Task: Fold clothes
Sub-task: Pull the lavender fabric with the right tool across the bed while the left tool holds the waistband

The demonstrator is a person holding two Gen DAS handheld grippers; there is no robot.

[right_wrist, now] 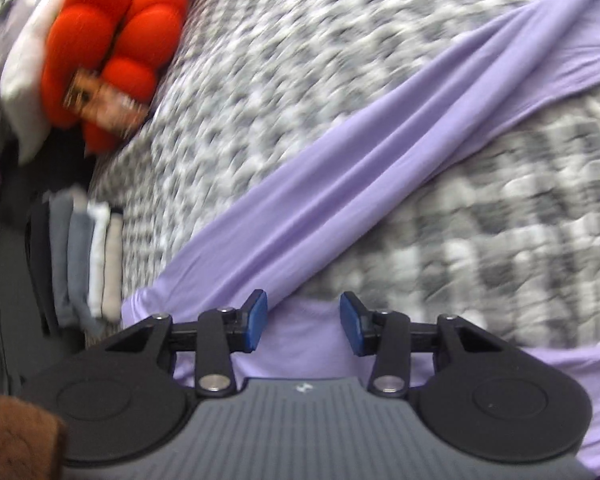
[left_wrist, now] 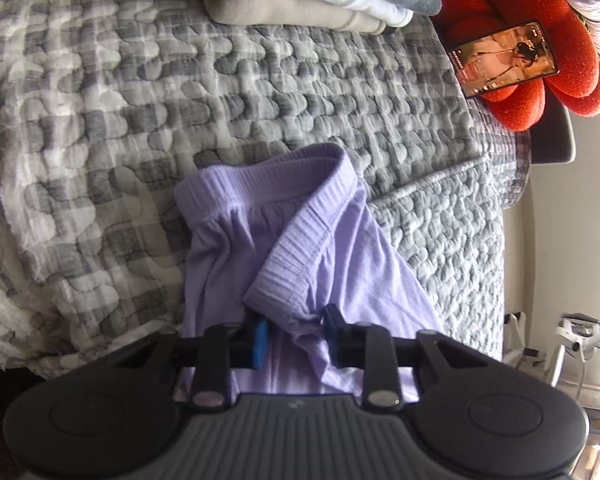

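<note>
Grey quilted bed [left_wrist: 260, 92]. Lilac pants [left_wrist: 284, 240] lie across it: light, limp, slippery knit. Left gripper [left_wrist: 294, 334] pinches a fold near the ribbed waistband [left_wrist: 260, 182], the firmest hold. Right gripper [right_wrist: 303, 322] released, above the leg.

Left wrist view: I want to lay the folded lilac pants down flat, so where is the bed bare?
The quilt is bare left of the lilac pants, below the stack of folded clothes. A narrower strip runs between pants and phone. Crowded: the far edge with the stack, red cushion and phone.
</note>
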